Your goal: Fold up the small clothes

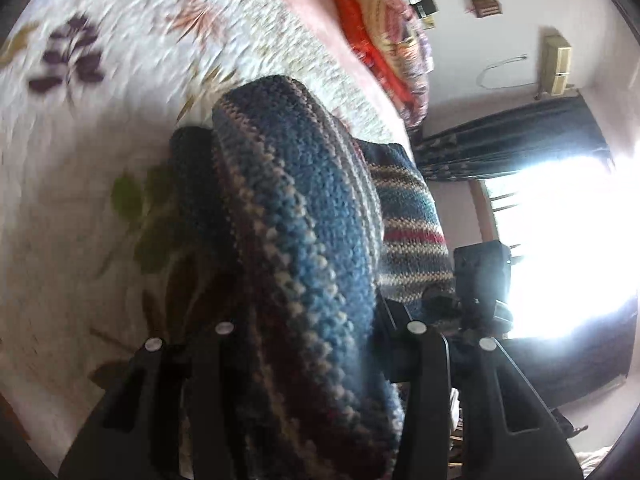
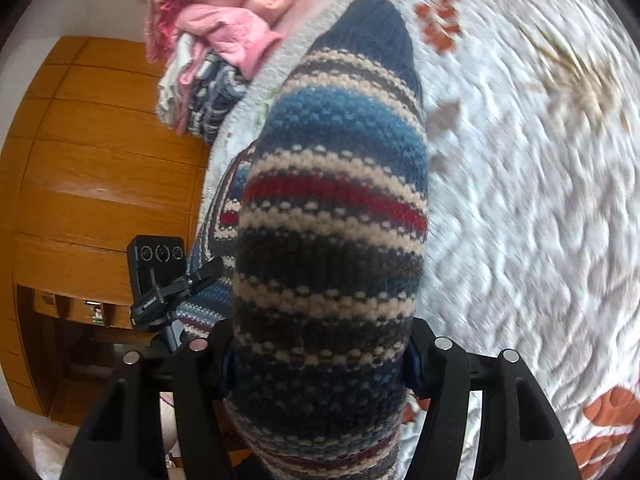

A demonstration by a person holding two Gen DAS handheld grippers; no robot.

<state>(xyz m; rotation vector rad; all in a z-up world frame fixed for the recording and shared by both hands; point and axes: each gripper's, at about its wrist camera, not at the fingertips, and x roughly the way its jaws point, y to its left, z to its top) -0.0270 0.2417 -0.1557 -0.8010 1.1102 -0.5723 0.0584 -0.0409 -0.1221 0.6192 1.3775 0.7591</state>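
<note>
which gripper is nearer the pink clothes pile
Right, probably. The pink clothes pile lies ahead and left of the right gripper; the left gripper view doesn't show it. Both grip the striped knit.

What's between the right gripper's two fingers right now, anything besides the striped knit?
Only the striped knit garment: in the right wrist view it fills the gap of the right gripper, bunched up and rising over the floral bedspread. Nothing else shows there.

Floral quilt [image 2: 520, 200], pink bedding pile [image 2: 224, 20] (rumpled), wooden wardrobe [image 2: 100, 140], dark curtain [image 1: 520, 140]
</note>
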